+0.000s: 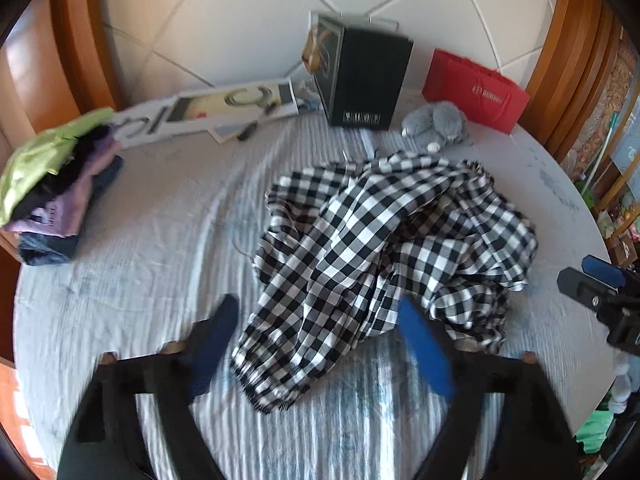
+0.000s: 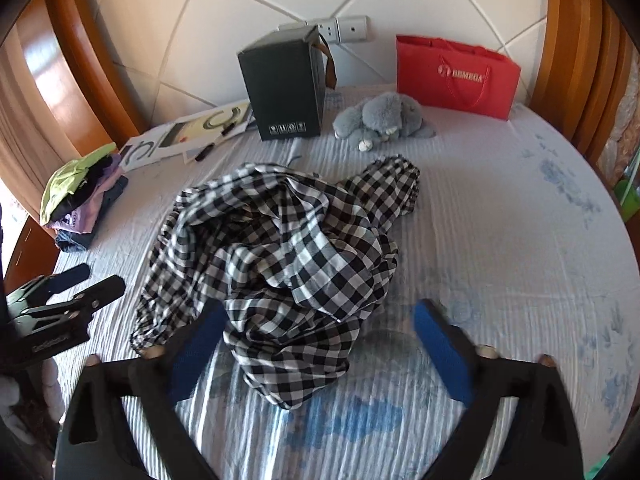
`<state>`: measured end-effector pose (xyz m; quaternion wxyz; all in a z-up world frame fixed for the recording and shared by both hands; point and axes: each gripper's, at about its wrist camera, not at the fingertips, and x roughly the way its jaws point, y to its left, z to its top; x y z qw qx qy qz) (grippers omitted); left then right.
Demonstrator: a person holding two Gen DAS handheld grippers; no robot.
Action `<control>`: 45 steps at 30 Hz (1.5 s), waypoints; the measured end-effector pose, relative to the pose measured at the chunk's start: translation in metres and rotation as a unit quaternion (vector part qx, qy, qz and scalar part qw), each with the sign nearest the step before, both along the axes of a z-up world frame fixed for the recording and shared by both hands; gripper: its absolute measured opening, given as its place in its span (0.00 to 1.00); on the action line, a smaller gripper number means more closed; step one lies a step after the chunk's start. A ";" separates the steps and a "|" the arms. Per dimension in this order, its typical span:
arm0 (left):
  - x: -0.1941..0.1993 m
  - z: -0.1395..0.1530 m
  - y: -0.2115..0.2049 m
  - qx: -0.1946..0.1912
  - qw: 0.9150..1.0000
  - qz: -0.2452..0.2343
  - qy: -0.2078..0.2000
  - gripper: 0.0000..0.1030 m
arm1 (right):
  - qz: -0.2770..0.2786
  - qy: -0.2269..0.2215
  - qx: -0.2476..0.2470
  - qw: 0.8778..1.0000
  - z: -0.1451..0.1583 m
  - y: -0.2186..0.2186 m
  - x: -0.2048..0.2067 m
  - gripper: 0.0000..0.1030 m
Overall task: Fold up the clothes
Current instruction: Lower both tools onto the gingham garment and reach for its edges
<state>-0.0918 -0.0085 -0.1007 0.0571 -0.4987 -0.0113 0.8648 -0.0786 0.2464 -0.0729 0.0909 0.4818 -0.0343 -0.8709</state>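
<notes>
A black-and-white checked garment (image 1: 380, 248) lies crumpled in a heap in the middle of the bed; it also shows in the right wrist view (image 2: 280, 264). My left gripper (image 1: 320, 320) is open and empty, its blue pads (image 1: 426, 356) hovering over the heap's near edge. My right gripper (image 2: 320, 332) is open and empty, straddling the near end of the heap. The right gripper shows at the right edge of the left wrist view (image 1: 600, 288), and the left gripper at the left edge of the right wrist view (image 2: 68, 300).
A stack of folded clothes (image 1: 52, 188) sits at the bed's left edge. Against the padded headboard stand a black box (image 2: 284, 88), a red paper bag (image 2: 456, 76), a grey plush toy (image 2: 380, 120) and a flat printed box (image 1: 208, 112). The bed has a pale striped sheet (image 2: 500, 240).
</notes>
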 end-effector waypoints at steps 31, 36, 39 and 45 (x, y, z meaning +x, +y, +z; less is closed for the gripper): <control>0.019 -0.011 -0.184 -0.074 0.978 0.191 -0.033 0.06 | 0.025 0.006 -0.063 0.998 0.006 0.026 -0.010 0.79; 0.021 0.010 -0.137 0.014 0.993 0.120 0.006 0.57 | 0.041 -0.001 -0.072 0.997 0.001 0.021 -0.043 0.51; 0.009 0.010 -0.096 0.035 0.995 0.090 0.010 0.57 | 0.067 -0.013 -0.050 0.996 -0.005 0.001 -0.068 0.50; -0.011 -0.016 -0.014 0.086 0.996 0.006 -0.025 0.57 | 0.077 -0.045 -0.031 0.996 -0.042 -0.019 -0.103 0.53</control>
